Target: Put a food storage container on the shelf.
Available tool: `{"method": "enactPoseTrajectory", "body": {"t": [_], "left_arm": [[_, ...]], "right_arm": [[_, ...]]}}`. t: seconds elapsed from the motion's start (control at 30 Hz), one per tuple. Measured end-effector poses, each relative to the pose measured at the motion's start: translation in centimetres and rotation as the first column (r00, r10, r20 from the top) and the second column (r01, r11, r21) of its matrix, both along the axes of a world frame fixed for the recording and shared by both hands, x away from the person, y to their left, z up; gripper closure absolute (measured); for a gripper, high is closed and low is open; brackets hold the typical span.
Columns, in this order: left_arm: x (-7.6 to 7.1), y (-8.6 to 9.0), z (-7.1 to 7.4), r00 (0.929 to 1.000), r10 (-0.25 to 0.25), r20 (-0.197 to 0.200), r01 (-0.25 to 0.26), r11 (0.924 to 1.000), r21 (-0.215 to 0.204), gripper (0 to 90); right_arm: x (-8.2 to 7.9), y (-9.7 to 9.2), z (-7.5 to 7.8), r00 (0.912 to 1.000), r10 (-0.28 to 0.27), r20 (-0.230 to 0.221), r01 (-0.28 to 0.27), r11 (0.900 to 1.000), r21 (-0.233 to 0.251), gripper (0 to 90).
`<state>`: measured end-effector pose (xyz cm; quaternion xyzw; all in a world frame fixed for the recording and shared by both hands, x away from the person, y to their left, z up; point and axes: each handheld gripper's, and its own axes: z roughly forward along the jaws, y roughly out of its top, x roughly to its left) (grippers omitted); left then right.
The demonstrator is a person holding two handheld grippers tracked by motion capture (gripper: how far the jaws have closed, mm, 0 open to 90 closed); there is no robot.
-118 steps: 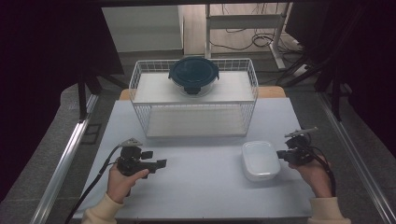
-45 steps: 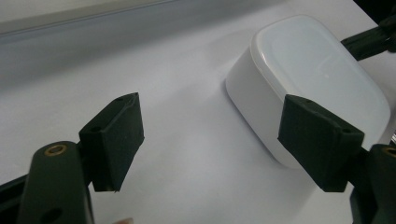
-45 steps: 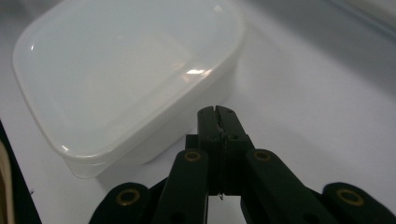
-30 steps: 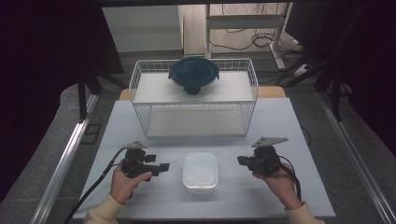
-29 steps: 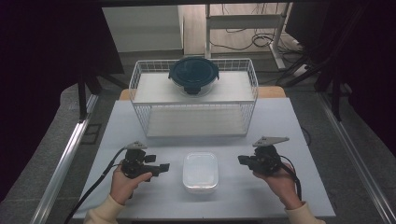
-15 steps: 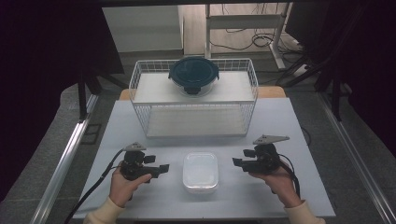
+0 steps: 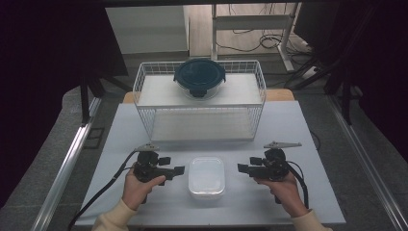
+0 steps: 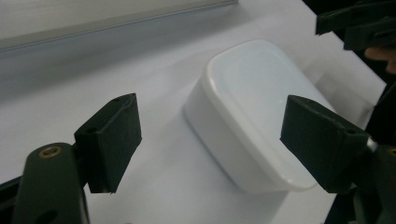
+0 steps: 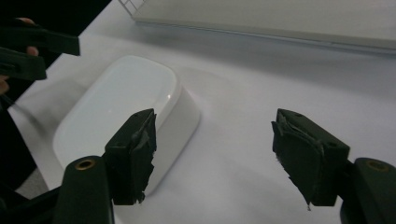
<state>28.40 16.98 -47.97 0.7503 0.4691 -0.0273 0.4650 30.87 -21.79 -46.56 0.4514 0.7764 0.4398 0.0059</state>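
In the high view a white lidded box (image 7: 206, 177) sits flat on the pale desk (image 7: 120, 134) near the front edge, squarely between the two hands, which suggests it is set there so that either side can reach it evenly. The left gripper (image 7: 177, 170) points inward at the box's left side and the right gripper (image 7: 242, 168) points inward at its right side; each is near the box but apart from it, and neither has hold of anything. Behind the box stands a white wire basket (image 7: 144, 84), and a round dark blue container (image 7: 199, 77) with side clips rests on its upper shelf, well apart from the hands. In the left gripper view the two black fingers (image 8: 109, 140) stand wide open with the box (image 8: 252, 112) lying between and beyond them, not touched; the gap looks broad enough to take the box's end, so the pose reads as lining up for a grasp. The other gripper (image 8: 355, 23) shows at the top right corner. In the right gripper view the fingers (image 9: 133, 154), with worn, ragged pads, are likewise spread wide and empty; the box (image 9: 121, 112) lies beyond the left finger rather than centred in the gap, so this side seems less well aimed. The left gripper (image 9: 32, 49) shows at the upper left.
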Motion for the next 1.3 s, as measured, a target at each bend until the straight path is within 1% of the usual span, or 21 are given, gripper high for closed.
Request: {"method": "enactPoseTrajectory", "body": {"t": [0.13, 0.17, 0.2, 0.27, 0.3, 0.33, 0.37, 0.4, 0.47, 0.53, 0.57, 0.6, 0.63, 0.67, 0.77, 0.8, 0.83, 0.93, 1.03, 1.2, 1.3], "left_arm": [[0.5, 0.2, 0.1, 0.9982, 0.011, -0.059, -0.015, 0.9982, -0.058, 22.6], [0.7, 0.3, 0.3, 0.9966, 0.007, -0.082, -0.015, 0.9947, -0.102, 23.1], [0.8, 0.3, 0.7, 0.9934, 0.014, -0.113, -0.033, 0.9858, -0.165, 24.0], [0.9, 0.1, 1.1, 0.9934, 0.015, -0.114, -0.033, 0.9874, -0.155, 24.1], [1.0, -0.2, 1.5, 0.9941, 0.014, -0.108, -0.028, 0.9906, -0.134, 23.9], [1.0, -0.3, 1.7, 0.994, 0.015, -0.109, -0.03, 0.9911, -0.129, 23.6], [1.0, -0.4, 1.7, 0.9933, 0.017, -0.114, -0.033, 0.9897, -0.139, 23.6], [0.9, -0.5, 1.5, 0.9929, 0.023, -0.117, -0.038, 0.9906, -0.131, 23.5], [0.8, -0.6, 1.2, 0.9922, 0.023, -0.122, -0.039, 0.9909, -0.129, 23.6], [0.8, -0.9, 0.3, 0.9891, -0.001, -0.148, -0.02, 0.9896, -0.143, 23.8], [0.8, -1.0, -0.1, 0.9855, -0.015, -0.169, -0.009, 0.99, -0.141, 24.0], [0.8, -1.2, -0.7, 0.9807, -0.026, -0.194, -0.006, 0.9872, -0.159, 24.2], [0.8, -1.2, -0.7, 0.9807, -0.026, -0.194, -0.006, 0.9872, -0.159, 24.7], [0.9, -1.3, -1.0, 0.9811, -0.029, -0.191, 0.002, 0.99, -0.141, 25.6], [0.9, -1.2, -1.5, 0.9793, -0.028, -0.2, -0.002, 0.9888, -0.149, 29.3], [0.8, -1.3, -1.9, 0.9759, -0.034, -0.216, 0.002, 0.9891, -0.147, 30.9], [0.8, -1.3, -2.0, 0.9749, -0.037, -0.219, 0.005, 0.9892, -0.146, 32.2], [0.6, -1.4, -2.2, 0.9748, -0.046, -0.218, 0.016, 0.99, -0.14, 33.4], [0.7, -1.4, -2.3, 0.9751, -0.049, -0.217, 0.017, 0.9889, -0.148, 36.6], [0.8, -1.4, -3.2, 0.9682, -0.038, -0.247, -0.01, 0.9813, -0.192, 41.3], [0.9, -1.6, -3.8, 0.9613, -0.058, -0.269, -0.002, 0.9763, -0.217, 43.8]], "right_arm": [[0.2, 0.9, -0.2, 0.9997, 0.017, -0.018, -0.017, 0.9998, 0.011, 29.1], [0.3, 1.2, -0.1, 0.9995, 0.016, -0.026, -0.016, 0.9998, 0.014, 29.1], [0.8, 1.6, 0.3, 0.9992, 0.007, -0.039, -0.006, 0.9995, 0.03, 29.6], [1.1, 1.8, 0.4, 0.999, 0.006, -0.043, -0.005, 0.9996, 0.028, 29.9], [1.4, 2.3, 0.8, 0.9989, 0.009, -0.047, -0.009, 0.9998, 0.016, 30.2], [1.6, 3.2, 1.3, 0.9984, 0.023, -0.052, -0.022, 0.9997, 0.014, 30.5], [1.6, 3.2, 1.3, 0.9984, 0.023, -0.052, -0.022, 0.9997, 0.014, 30.5], [1.5, 4.2, 1.6, 0.9986, 0.039, -0.037, -0.039, 0.9992, 0.012, 30.6], [1.3, 4.5, 1.6, 0.9986, 0.044, -0.03, -0.043, 0.9989, 0.017, 30.8], [1.2, 5.1, 1.2, 0.9979, 0.055, -0.035, -0.054, 0.9981, 0.027, 31.9], [1.2, 5.3, 0.8, 0.9962, 0.069, -0.053, -0.068, 0.9975, 0.019, 31.9], [1.0, 5.5, 0.2, 0.9958, 0.066, -0.064, -0.065, 0.9976, 0.025, 34.0], [1.0, 5.5, 0.2, 0.9958, 0.066, -0.064, -0.065, 0.9976, 0.025, 34.0], [0.9, 5.5, -0.1, 0.9943, 0.067, -0.083, -0.065, 0.9973, 0.034, 34.7], [0.6, 5.3, -0.4, 0.9941, 0.063, -0.088, -0.06, 0.9975, 0.037, 36.8], [0.5, 5.2, -0.6, 0.9939, 0.062, -0.091, -0.059, 0.9976, 0.035, 37.3], [0.4, 5.2, -0.7, 0.9935, 0.06, -0.097, -0.057, 0.9977, 0.035, 38.5], [0.3, 5.1, -1.0, 0.992, 0.064, -0.108, -0.06, 0.9975, 0.036, 40.2], [0.3, 4.8, -1.5, 0.99, 0.047, -0.133, -0.042, 0.9983, 0.041, 41.9], [0.0, 4.6, -2.3, 0.9825, 0.054, -0.178, -0.038, 0.9949, 0.093, 44.9], [-0.1, 4.5, -2.5, 0.9809, 0.056, -0.187, -0.037, 0.994, 0.103, 46.7]]}}
